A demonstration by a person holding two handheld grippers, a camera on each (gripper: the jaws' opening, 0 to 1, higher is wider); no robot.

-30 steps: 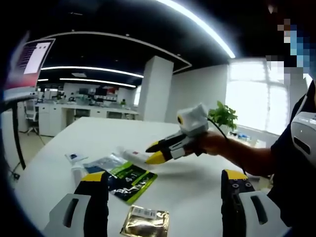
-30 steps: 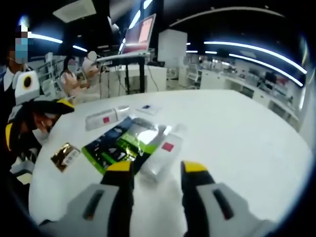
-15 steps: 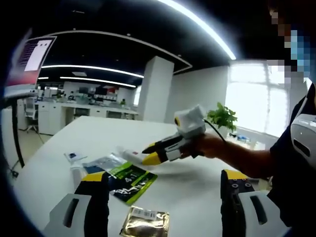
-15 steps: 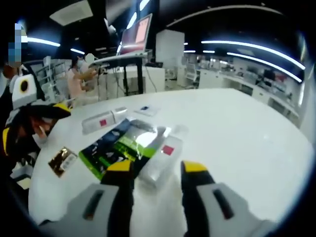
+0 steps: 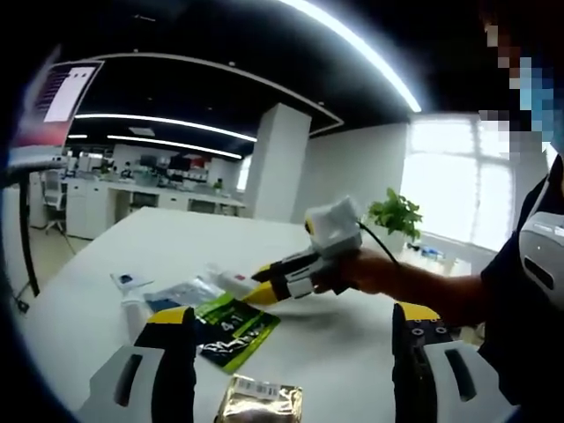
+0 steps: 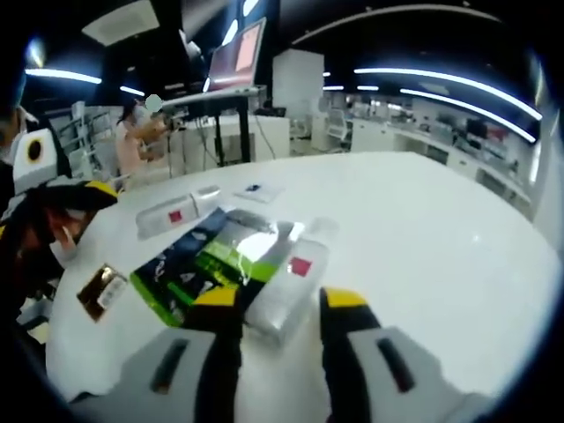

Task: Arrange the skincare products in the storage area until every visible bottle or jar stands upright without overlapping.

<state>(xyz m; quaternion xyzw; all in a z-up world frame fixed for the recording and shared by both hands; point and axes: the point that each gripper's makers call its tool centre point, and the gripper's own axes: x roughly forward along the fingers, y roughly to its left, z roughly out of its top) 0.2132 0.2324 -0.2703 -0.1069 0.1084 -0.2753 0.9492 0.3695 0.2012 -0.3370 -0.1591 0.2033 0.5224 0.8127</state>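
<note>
Right gripper view: tube (image 6: 286, 289) lies between gripper (image 6: 273, 304) jaws.

White table (image 6: 441, 238): smooth, faintly glossy top reflecting the ceiling lights. Green-and-black sachet (image 6: 198, 264): shiny plastic film with bright glare. Gold sachet (image 5: 260, 401): metallic foil, crinkled, with a paper-like white label. Lying tube (image 6: 286, 286): translucent frosted plastic. Right gripper (image 6: 273, 304): matt grey plastic body, yellow-tipped.
</note>
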